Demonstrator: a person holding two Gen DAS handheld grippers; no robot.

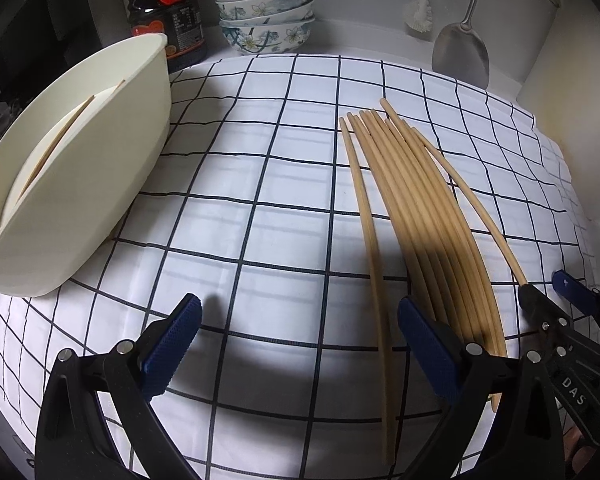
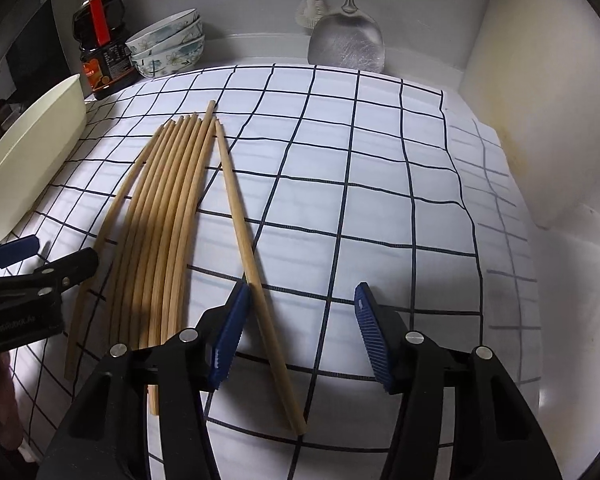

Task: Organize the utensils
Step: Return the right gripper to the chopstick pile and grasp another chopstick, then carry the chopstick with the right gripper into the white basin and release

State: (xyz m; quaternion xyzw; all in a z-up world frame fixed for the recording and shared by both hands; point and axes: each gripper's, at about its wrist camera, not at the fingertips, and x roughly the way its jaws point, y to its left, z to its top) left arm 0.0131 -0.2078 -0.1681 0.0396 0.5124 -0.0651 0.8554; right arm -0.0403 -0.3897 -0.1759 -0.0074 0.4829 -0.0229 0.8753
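Observation:
Several wooden chopsticks [image 1: 420, 216] lie side by side on a white checked cloth [image 1: 260, 184], also in the right wrist view [image 2: 160, 216]. One chopstick [image 2: 252, 276] lies apart at the right of the bundle, between my right gripper's fingers. My right gripper [image 2: 300, 320] is open and empty around its near end; it shows at the right edge of the left view [image 1: 548, 284]. My left gripper [image 1: 300, 340] is open and empty, left of the bundle. A cream tray [image 1: 80, 168] with a chopstick inside [image 1: 60, 140] stands at the left.
A soy sauce bottle [image 1: 168, 12], stacked floral bowls [image 1: 266, 16], a brush [image 1: 420, 8] and a metal spatula [image 1: 460, 48] stand along the back wall. A white wall [image 2: 540, 120] closes the right side.

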